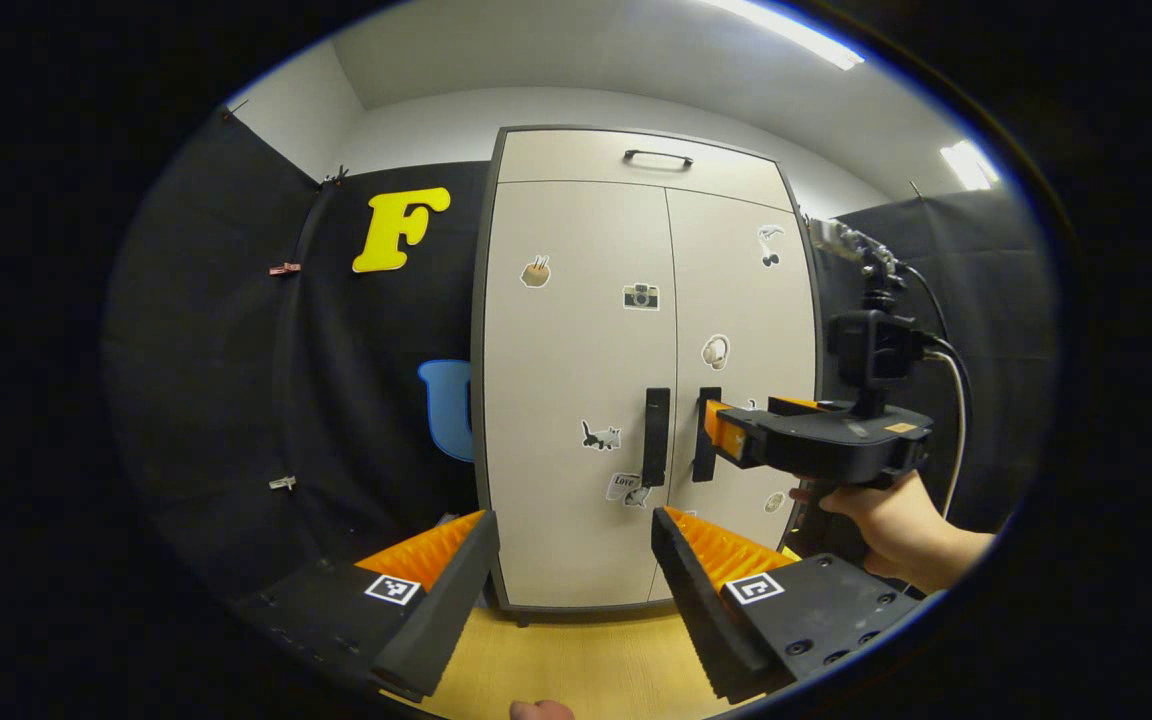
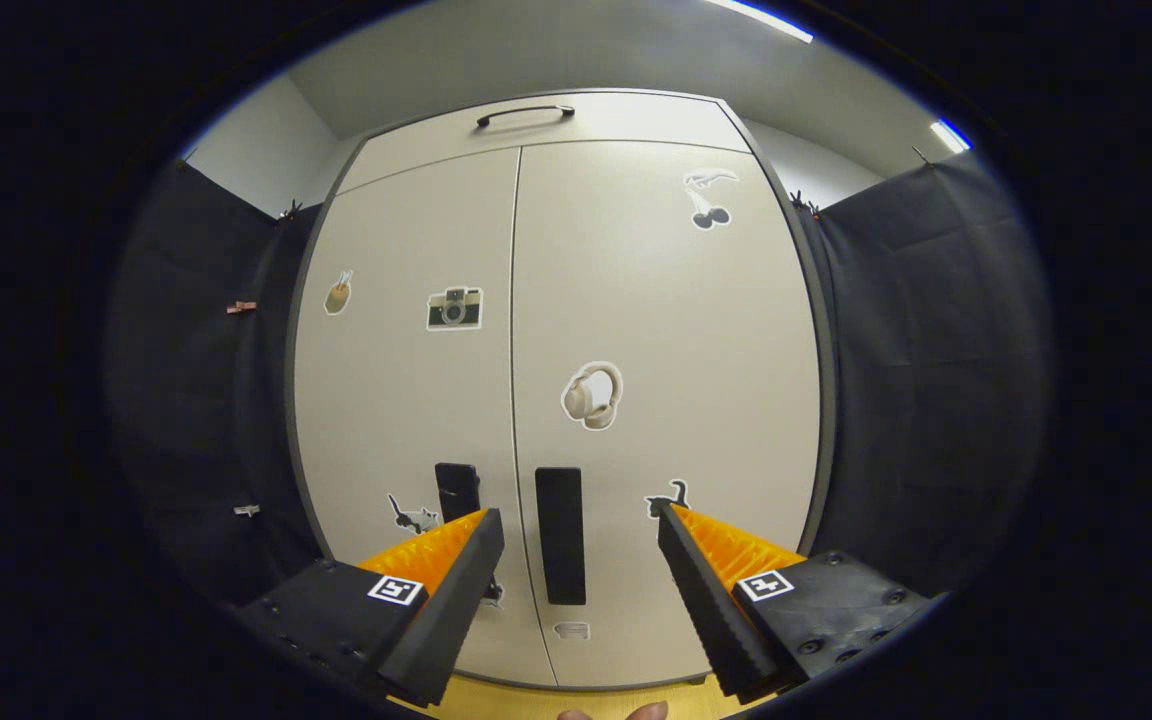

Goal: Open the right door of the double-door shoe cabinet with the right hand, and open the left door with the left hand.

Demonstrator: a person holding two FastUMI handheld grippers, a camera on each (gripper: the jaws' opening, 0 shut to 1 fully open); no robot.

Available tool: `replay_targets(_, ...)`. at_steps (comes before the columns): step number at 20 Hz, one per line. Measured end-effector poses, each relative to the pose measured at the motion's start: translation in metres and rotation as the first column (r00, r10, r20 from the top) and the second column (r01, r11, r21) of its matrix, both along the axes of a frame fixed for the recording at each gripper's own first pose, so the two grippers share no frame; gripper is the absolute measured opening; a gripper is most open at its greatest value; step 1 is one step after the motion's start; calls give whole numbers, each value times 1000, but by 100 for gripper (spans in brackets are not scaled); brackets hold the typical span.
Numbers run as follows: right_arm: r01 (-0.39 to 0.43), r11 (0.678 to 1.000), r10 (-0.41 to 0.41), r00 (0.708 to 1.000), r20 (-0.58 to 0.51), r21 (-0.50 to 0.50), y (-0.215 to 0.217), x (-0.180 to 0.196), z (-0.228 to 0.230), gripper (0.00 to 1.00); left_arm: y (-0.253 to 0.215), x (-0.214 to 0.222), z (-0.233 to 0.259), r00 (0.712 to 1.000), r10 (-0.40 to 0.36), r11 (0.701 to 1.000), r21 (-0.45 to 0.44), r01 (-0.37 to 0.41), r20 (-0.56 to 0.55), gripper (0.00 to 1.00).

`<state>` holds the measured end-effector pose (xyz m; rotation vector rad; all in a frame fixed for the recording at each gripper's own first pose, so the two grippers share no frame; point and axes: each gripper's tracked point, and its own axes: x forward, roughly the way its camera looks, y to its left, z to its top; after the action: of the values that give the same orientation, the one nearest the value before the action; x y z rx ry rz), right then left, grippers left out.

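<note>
In the left gripper view we see the shoe cabinet (image 1: 576,330) standing upright ahead, against the black cloth wall, on a wooden floor (image 1: 586,670). Both doors are closed. The left door (image 1: 576,400) and right door (image 1: 741,330) meet at a vertical seam, and each carries a dark bar handle with its long axis vertical: the left handle (image 1: 655,437) just left of the seam, the right handle (image 1: 705,434) just right of it. Our left gripper (image 1: 576,530) is spread wide, holding nothing, well short of the doors; the left handle sits above the gap, nearer its right finger. Farther right, the right gripper (image 1: 726,432), held by a hand (image 1: 896,520), reaches the right handle; whether its fingers touch it we cannot tell.

In the right gripper view the cabinet is close. The right handle (image 2: 560,535) stands vertical between the fingers of the right gripper (image 2: 576,530), which is wide apart and not pressing on it. The left handle (image 2: 457,492) shows just above the left finger.
</note>
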<state>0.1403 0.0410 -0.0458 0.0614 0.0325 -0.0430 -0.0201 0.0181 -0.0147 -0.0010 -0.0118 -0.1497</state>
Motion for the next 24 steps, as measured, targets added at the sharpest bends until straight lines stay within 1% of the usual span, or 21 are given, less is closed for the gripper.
replay_targets(3, 14, 1000, -14, 999, -39, 19, 1, 24, -19, 98, 6, 1, -4, 1000, -11, 1000, -12, 11, -10, 95)
replay_targets(5, 17, 999, -15, 998, -68, 33, 2, 41, -32, 93, 14, 2, -7, 1000, -14, 999, -31, 14, -15, 95)
replay_targets(7, 20, 999, -17, 996, -92, 26, 3, 48, -45, 88, 22, 5, -9, 1000, -15, 999, -40, 14, -18, 95)
replay_targets(8, 6, 1000, -3, 995, -96, 26, 8, 51, -48, 88, 25, 8, -12, 1000, -15, 999, -39, 14, -21, 95)
replay_targets(10, 7, 1000, -7, 996, -87, -4, 11, 56, -50, 68, 31, 12, -16, 999, -18, 999, -36, 18, -27, 95)
replay_targets(11, 9, 1000, -10, 996, -88, -16, 11, 58, -52, 54, 33, 14, -17, 999, -22, 999, -36, 21, -30, 95)
replay_targets(12, 16, 1000, -18, 995, -101, -22, 12, 61, -57, 52, 34, 16, -20, 999, -27, 999, -37, 25, -35, 95)
replay_targets(13, 26, 999, -29, 990, -137, -25, 11, 61, -67, 52, 36, 17, -22, 999, -29, 999, -41, 27, -40, 95)
replay_targets(14, 48, 999, -50, 993, -104, -26, 8, 68, -63, 52, 38, 19, -24, 999, -31, 999, -45, 29, -44, 95)
replay_targets(15, 51, 999, -52, 993, -110, -21, 9, 64, -64, 37, 39, 20, -25, 999, -30, 998, -48, 28, -45, 95)
replay_targets(16, 54, 998, -56, 994, -99, -19, 9, 62, -61, 36, 40, 22, -27, 998, -33, 998, -52, 30, -46, 95)
replay_targets(17, 54, 998, -56, 992, -110, -17, 8, 65, -65, 31, 41, 23, -28, 998, -34, 998, -53, 32, -47, 95)
replay_targets(18, 53, 998, -55, 993, -108, -13, 8, 64, -62, 31, 42, 24, -29, 998, -33, 998, -55, 31, -48, 95)
replay_targets(20, 49, 998, -51, 993, -110, -27, 9, 61, -62, 20, 41, 24, -31, 998, -37, 997, -62, 34, -51, 95)
replay_targets(21, 45, 999, -48, 993, -106, -29, 9, 62, -62, 19, 41, 23, -31, 998, -40, 997, -65, 36, -53, 95)
replay_targets(22, 41, 999, -44, 994, -101, -30, 9, 62, -61, 15, 41, 23, -32, 998, -41, 997, -65, 38, -54, 95)
replay_targets(24, 36, 999, -38, 994, -104, -15, 9, 61, -61, 15, 42, 21, -34, 998, -37, 997, -63, 33, -58, 95)
